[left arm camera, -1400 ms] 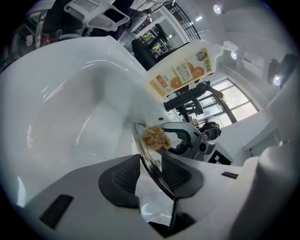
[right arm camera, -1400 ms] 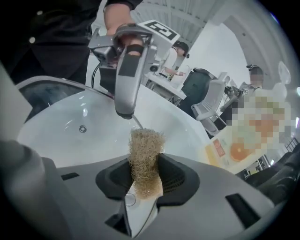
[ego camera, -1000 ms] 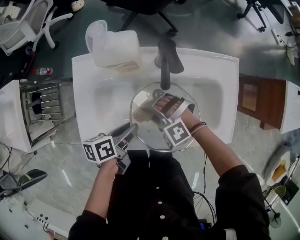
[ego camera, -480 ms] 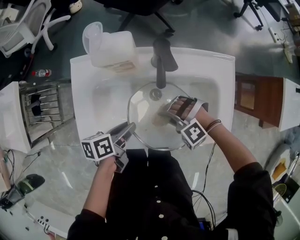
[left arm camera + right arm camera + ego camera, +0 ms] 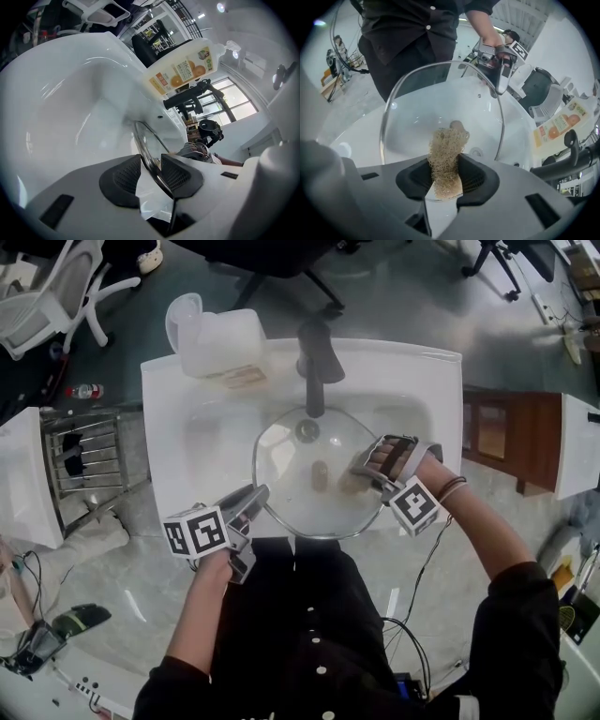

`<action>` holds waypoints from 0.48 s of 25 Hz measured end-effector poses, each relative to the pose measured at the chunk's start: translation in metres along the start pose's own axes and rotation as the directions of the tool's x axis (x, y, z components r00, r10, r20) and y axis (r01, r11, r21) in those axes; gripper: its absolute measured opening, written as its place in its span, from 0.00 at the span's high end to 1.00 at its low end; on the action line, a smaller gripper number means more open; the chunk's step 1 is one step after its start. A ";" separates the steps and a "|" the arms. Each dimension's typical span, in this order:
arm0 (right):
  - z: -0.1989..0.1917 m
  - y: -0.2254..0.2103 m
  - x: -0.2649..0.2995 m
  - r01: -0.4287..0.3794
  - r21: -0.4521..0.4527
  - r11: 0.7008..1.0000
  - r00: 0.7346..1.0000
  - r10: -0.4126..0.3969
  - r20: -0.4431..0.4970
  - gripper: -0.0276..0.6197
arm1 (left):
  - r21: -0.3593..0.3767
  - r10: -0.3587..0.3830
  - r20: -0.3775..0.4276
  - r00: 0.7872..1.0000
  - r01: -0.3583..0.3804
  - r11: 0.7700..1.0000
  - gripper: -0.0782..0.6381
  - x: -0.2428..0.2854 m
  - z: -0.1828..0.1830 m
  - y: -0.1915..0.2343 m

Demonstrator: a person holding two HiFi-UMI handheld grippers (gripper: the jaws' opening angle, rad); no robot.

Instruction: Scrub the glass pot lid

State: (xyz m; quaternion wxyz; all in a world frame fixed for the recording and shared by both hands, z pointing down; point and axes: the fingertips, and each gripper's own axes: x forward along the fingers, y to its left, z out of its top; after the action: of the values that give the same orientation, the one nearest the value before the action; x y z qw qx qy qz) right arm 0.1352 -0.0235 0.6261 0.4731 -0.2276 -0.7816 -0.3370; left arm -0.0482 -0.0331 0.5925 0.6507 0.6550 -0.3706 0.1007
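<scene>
Head view: left gripper (image 5: 251, 502) fingers clamped on lid (image 5: 295, 491) rim, right gripper (image 5: 364, 479) fingers on scrubber (image 5: 446, 149). Prob. stiff, slippery, fragile glass; hold by rim.

The left gripper (image 5: 152, 174) clamps the metal rim of a clear round glass lid (image 5: 144, 142), tilted over the white ceramic sink (image 5: 70, 108).

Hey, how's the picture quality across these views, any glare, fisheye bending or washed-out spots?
Head view: even light, the white sink bright, the glass lid showing pale reflections. Left gripper view: strong fisheye curves the sink, windows wash out, corners go dark. Right gripper view: the scrubber is sharp, edges bent and vignetted.
</scene>
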 end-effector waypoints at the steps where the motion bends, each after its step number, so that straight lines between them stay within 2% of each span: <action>1: -0.004 0.005 -0.003 -0.020 -0.007 1.000 1.000 0.020 -0.009 0.73 | 0.000 -0.002 0.000 1.000 0.002 1.000 0.67 0.000 0.000 0.000; 6: -0.021 0.025 -0.017 -0.123 -0.063 0.990 0.991 0.119 -0.061 0.73 | -0.010 -0.012 -0.004 1.000 0.012 1.000 0.68 0.000 -0.001 -0.004; 12: -0.027 0.034 -0.024 -0.162 -0.108 0.981 0.984 0.153 -0.089 0.73 | -0.014 -0.017 -0.006 1.000 0.017 1.000 0.68 0.000 -0.001 -0.007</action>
State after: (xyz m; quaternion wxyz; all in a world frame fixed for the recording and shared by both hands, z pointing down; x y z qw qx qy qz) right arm 0.1849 -0.0218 0.6237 0.5154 -0.3019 -0.7207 -0.3519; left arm -0.0436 -0.0334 0.5876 0.6573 0.6532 -0.3638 0.0946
